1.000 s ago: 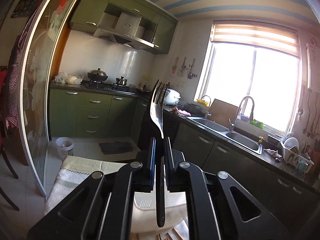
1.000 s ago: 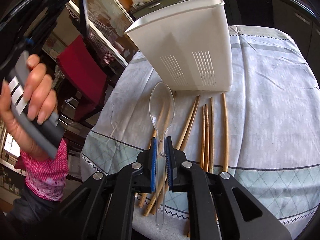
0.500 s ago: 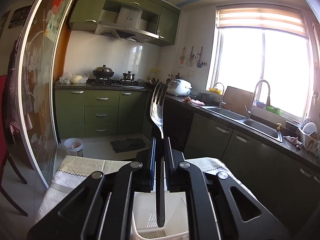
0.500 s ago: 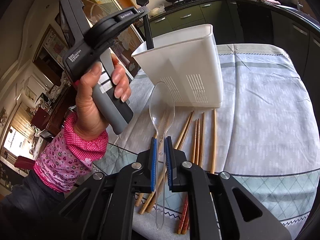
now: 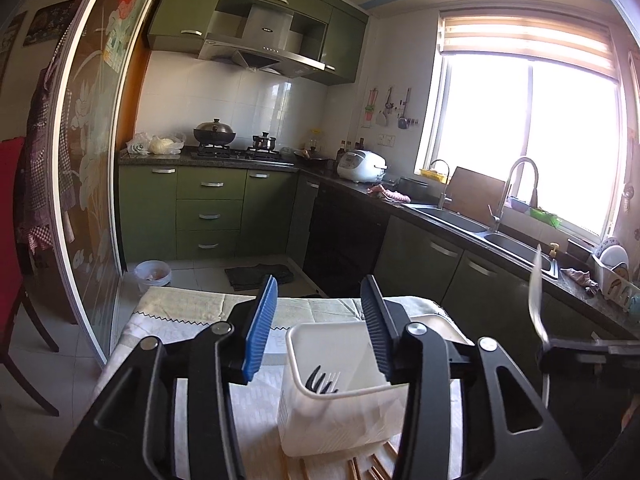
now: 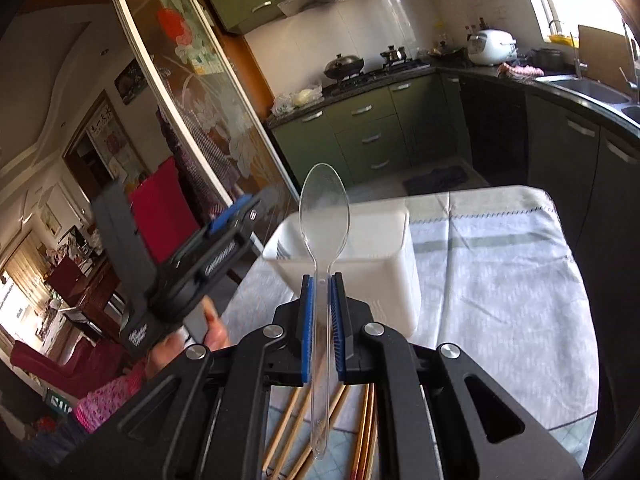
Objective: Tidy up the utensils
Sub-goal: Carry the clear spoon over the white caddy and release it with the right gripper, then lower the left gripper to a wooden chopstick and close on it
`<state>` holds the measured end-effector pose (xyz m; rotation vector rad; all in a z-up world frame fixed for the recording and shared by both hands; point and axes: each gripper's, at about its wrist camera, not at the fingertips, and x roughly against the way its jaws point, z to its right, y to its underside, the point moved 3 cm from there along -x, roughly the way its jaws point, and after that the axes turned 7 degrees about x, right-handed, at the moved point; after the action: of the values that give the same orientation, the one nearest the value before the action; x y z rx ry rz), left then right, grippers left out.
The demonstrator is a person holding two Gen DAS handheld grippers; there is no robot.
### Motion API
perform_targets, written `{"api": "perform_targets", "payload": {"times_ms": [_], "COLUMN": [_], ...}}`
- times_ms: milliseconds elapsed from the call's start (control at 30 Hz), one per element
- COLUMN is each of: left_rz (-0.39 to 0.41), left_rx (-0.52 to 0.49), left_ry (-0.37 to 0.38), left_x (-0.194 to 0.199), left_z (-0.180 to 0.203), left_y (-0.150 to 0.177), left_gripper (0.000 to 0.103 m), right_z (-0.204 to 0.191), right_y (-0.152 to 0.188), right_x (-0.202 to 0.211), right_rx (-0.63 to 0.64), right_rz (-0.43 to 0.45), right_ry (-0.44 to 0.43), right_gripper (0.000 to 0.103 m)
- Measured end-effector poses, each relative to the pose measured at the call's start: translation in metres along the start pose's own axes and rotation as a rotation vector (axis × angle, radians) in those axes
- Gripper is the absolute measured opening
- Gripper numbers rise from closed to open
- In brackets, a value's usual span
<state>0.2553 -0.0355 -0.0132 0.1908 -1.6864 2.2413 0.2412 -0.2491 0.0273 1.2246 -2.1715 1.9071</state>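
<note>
My left gripper [image 5: 320, 320] hovers just above the white utensil holder [image 5: 320, 432]; its jaws are opening with nothing between them. A black fork [image 5: 322, 382] stands inside the holder, tines up. My right gripper [image 6: 321, 312] is shut on a clear plastic spoon [image 6: 324, 216] with its bowl up, raised in front of the holder [image 6: 384, 248]. The same spoon [image 5: 536, 304] shows at the right edge of the left wrist view. Several wooden chopsticks [image 6: 288, 432] lie on the tablecloth [image 6: 500, 280] below my right gripper.
The person's hand [image 6: 218, 332] holds the left tool to the left of the holder. A glass sliding door [image 5: 92, 200] and a red chair [image 5: 12, 240] stand to the left. Dark cabinets and a sink counter [image 5: 460, 216] run along the right of the table.
The left jaws have opened and released the black fork, which now stands in the holder. The left gripper sank a little. The right gripper rose with the spoon and tilted up towards the holder.
</note>
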Motion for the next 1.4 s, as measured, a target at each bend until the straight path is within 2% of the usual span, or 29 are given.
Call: {"api": "perform_targets", "payload": {"times_ms": [67, 200, 300, 433, 533, 700, 933, 1033, 1133, 1267, 1400], "left_rz": [0.008, 0.014, 0.012, 0.000, -0.006, -0.033, -0.069, -0.080, -0.103, -0.165, -0.332], "left_rx": [-0.008, -0.032, -0.044, -0.048, -0.049, -0.059, -0.068, -0.083, -0.099, -0.114, -0.131], "left_ry": [-0.014, -0.020, -0.015, -0.013, -0.010, -0.011, -0.016, -0.031, -0.043, -0.069, -0.151], "left_x": [0.017, 0.047, 0.061, 0.067, 0.066, 0.059, 0.055, 0.056, 0.056, 0.055, 0.039], "left_z": [-0.003, -0.005, -0.005, -0.007, -0.006, -0.004, 0.001, 0.001, 0.002, -0.001, -0.011], "left_y": [0.001, 0.006, 0.006, 0.005, 0.004, 0.007, 0.013, 0.012, 0.013, 0.022, 0.048], "left_gripper": [0.045, 0.050, 0.051, 0.051, 0.051, 0.051, 0.051, 0.056, 0.056, 0.056, 0.056], "right_z": [0.001, -0.001, -0.005, 0.000, 0.007, 0.011, 0.007, 0.008, 0.007, 0.005, 0.008], "right_y": [-0.023, -0.056, -0.067, -0.068, -0.060, -0.043, -0.022, -0.012, -0.010, -0.007, 0.009], "right_x": [-0.003, -0.010, -0.027, -0.063, -0.078, -0.067, -0.065, -0.061, -0.056, -0.032, -0.002], "right_rx": [0.017, 0.060, 0.141, 0.168, 0.160, 0.162, 0.188, 0.194, 0.198, 0.184, 0.167], "right_rz": [0.100, 0.260, 0.331, 0.301, 0.266, 0.267, 0.214, 0.204, 0.206, 0.231, 0.209], "right_ry": [0.071, 0.159, 0.246, 0.280, 0.269, 0.260, 0.246, 0.244, 0.245, 0.233, 0.239], "right_gripper": [0.010, 0.010, 0.010, 0.010, 0.010, 0.010, 0.011, 0.030, 0.033, 0.033, 0.038]}}
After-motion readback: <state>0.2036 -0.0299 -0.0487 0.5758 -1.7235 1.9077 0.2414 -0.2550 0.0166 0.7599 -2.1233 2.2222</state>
